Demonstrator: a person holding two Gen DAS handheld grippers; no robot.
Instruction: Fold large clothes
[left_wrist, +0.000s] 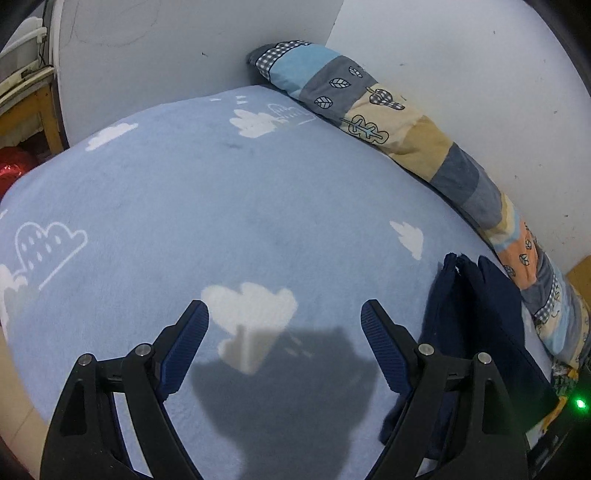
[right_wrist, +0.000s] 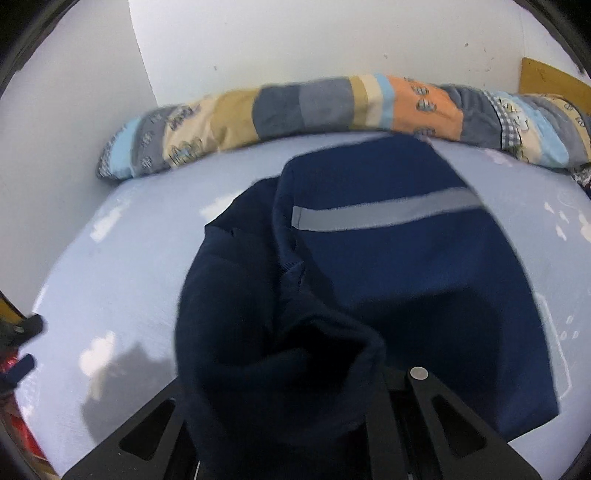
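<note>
A dark navy garment (right_wrist: 399, 280) with a grey stripe (right_wrist: 384, 210) lies on the light blue bed sheet (left_wrist: 177, 192). In the right wrist view its fabric bunches over my right gripper (right_wrist: 295, 380) and hides the fingertips; the gripper looks shut on the cloth. In the left wrist view the same garment (left_wrist: 476, 328) hangs in folds at the right edge. My left gripper (left_wrist: 284, 314) is open and empty above the sheet, just left of the garment.
A rolled patchwork quilt (left_wrist: 391, 114) lies along the white wall (left_wrist: 443, 55) at the back of the bed; it also shows in the right wrist view (right_wrist: 332, 107). A wooden chair (left_wrist: 37, 110) stands at far left. The sheet has white cloud prints.
</note>
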